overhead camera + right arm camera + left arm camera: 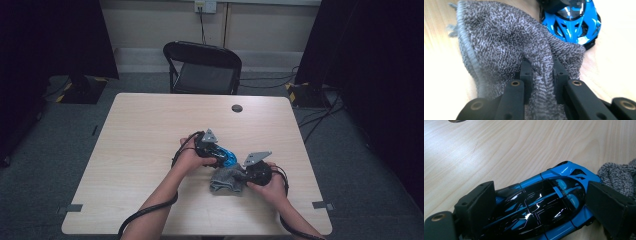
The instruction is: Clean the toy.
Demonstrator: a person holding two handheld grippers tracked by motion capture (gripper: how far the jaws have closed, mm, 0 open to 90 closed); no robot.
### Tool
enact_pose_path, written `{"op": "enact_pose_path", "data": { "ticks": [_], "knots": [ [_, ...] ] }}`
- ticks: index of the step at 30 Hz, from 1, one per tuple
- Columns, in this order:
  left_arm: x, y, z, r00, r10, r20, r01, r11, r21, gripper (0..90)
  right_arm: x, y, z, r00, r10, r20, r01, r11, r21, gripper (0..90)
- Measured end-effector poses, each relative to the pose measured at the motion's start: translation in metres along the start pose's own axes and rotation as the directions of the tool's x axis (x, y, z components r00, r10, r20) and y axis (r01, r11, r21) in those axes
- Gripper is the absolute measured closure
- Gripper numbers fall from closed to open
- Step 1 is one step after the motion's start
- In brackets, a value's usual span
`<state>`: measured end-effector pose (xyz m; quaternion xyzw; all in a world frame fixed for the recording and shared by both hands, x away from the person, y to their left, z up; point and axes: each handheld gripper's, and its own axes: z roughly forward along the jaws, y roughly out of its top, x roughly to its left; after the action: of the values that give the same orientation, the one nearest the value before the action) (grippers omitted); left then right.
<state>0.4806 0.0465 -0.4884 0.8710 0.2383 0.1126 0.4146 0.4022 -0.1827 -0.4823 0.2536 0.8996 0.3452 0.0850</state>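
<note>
1. Left gripper has its jaws spread wide and clamped on the sides of a blue toy car, sitting on the table about mid-way across.
2. Grey towel is bunched right next to the car's nose, touching it.
3. Right gripper has its jaws narrow, pinching a fold of that towel.
</note>
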Motion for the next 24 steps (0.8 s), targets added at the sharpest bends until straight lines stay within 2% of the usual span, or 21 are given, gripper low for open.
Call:
{"op": "enact_pose_path", "data": {
  "ticks": [9, 24],
  "knots": [
    [0.001, 0.0, 0.0, 1.0, 0.003, 0.001, -0.003, 1.0, -0.001, 10.1, -0.01, -0.001, -0.002, 0.9993, 0.028, 0.025, -0.028, 1.0, 0.005, 76.0],
    [0.001, 0.0, -0.001, 1.0, 0.008, 0.0, -0.008, 1.0, 0.001, 10.4, -0.041, 0.0, -0.007, 0.9951, 0.08, 0.058, -0.082, 0.996, 0.036, 76.1]
  ]
}}
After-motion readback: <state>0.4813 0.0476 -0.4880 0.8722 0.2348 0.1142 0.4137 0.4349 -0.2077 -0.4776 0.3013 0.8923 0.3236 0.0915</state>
